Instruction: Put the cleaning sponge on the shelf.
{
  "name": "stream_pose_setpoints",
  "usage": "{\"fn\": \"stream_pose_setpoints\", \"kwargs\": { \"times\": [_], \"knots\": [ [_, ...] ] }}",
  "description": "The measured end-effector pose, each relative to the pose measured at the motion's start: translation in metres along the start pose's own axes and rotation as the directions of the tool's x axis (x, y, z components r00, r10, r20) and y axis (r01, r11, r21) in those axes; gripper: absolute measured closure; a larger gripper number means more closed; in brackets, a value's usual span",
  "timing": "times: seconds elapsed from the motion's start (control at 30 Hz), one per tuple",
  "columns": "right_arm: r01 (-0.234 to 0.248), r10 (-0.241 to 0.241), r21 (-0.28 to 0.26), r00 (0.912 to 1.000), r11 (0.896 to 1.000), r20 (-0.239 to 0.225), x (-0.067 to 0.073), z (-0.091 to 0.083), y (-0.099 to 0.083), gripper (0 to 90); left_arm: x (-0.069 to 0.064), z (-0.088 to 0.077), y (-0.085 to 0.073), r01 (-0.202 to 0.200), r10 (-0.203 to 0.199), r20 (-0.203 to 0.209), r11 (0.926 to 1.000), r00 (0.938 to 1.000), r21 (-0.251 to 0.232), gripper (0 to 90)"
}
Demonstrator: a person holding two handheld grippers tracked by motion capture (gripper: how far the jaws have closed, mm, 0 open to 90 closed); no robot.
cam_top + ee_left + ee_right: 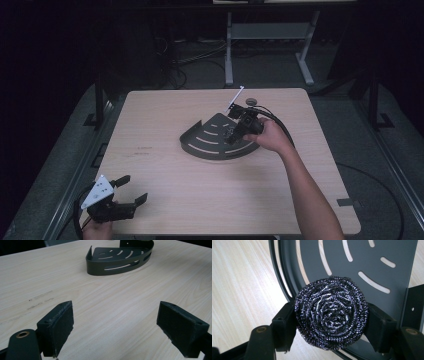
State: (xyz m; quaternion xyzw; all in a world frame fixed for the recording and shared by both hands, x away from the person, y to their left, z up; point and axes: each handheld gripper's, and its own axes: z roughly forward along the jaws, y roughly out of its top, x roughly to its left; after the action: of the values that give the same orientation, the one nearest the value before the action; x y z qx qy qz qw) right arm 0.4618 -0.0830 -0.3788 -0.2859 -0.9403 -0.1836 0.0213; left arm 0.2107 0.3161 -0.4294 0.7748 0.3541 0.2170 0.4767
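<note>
- The right gripper (pixel 235 134) has its jaws clamped on both sides of a scourer (pixel 331 313), held over the rack (pixel 210 142).
- The rack sits mid-surface (pixel 165 200).
- The left gripper (pixel 131 190) rests at the near left corner, well apart, jaws wide with nothing between them.

High view overhead, gripper views close, sharing slotted rack (pixel 212 142)

You have a round steel-wool scourer (pixel 331 313), a dark, glinting coil wound in a spiral, pinched at both sides and held over the corner shelf (pixel 362 260). That shelf is a dark grey quarter-round tray with curved slots and a low rim, lying flat mid-desk.
</note>
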Motion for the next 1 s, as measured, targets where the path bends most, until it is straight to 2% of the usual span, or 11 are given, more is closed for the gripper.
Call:
{"fn": "stream_pose_setpoints", "kwargs": {
  "times": [0.33, 1.0],
  "knots": [
    [0.007, -0.007, 0.015, 1.0, 1.0, 0.003, -0.001, 0.008, 0.002, 32.4, 0.0, 0.0, 0.0, -0.001, 0.001, 0.005, 1.0, 1.0, 0.0, 13.3],
    [-0.027, 0.026, 0.039, 0.9993, 0.999, 0.027, -0.011, 0.025, 0.005, 32.3, 0.001, 0.0, 0.0, 0.004, -0.004, 0.003, 1.0, 1.0, -0.004, 13.3]
  ]
}}
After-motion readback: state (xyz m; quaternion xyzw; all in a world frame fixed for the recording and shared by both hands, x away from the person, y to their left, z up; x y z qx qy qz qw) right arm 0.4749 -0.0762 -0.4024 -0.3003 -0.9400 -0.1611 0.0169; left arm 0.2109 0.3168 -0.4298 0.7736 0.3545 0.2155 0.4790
